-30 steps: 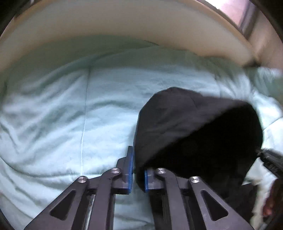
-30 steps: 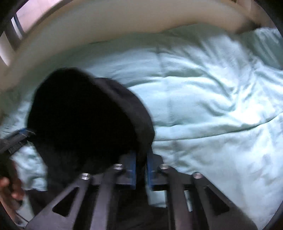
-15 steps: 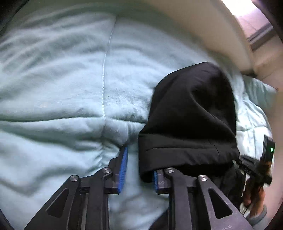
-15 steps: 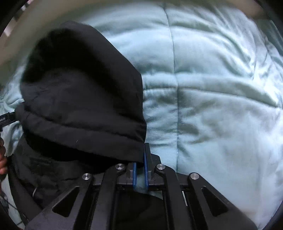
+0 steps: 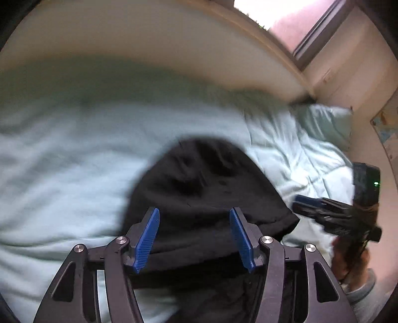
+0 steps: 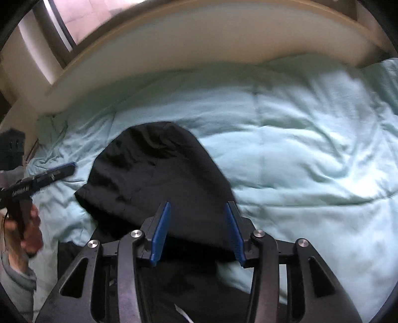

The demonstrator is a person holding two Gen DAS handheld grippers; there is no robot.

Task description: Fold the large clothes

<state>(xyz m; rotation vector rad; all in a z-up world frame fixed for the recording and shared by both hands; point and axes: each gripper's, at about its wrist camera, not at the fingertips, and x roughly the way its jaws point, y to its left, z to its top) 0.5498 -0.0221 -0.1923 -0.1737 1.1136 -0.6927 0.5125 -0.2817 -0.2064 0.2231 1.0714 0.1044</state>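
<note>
A black hooded garment (image 5: 204,188) lies on the pale green quilt (image 5: 62,159), its hood spread flat and pointing away from me. It also shows in the right wrist view (image 6: 159,174). My left gripper (image 5: 194,238) is open, empty, just above the hood's near edge. My right gripper (image 6: 197,233) is open too, empty, over the hood's right side. Each gripper shows at the edge of the other's view: the right one (image 5: 321,211), the left one (image 6: 49,174).
The quilt (image 6: 311,149) covers the bed up to a cream headboard (image 5: 149,42). A green pillow (image 5: 323,121) lies at the far right by the wall. A window (image 5: 286,17) is above. The person's hand (image 6: 29,233) holds the left tool.
Both grippers have opened and let go of the hood's edge. The hood now lies flat on the quilt. Both cameras have pulled back and tilted up.
</note>
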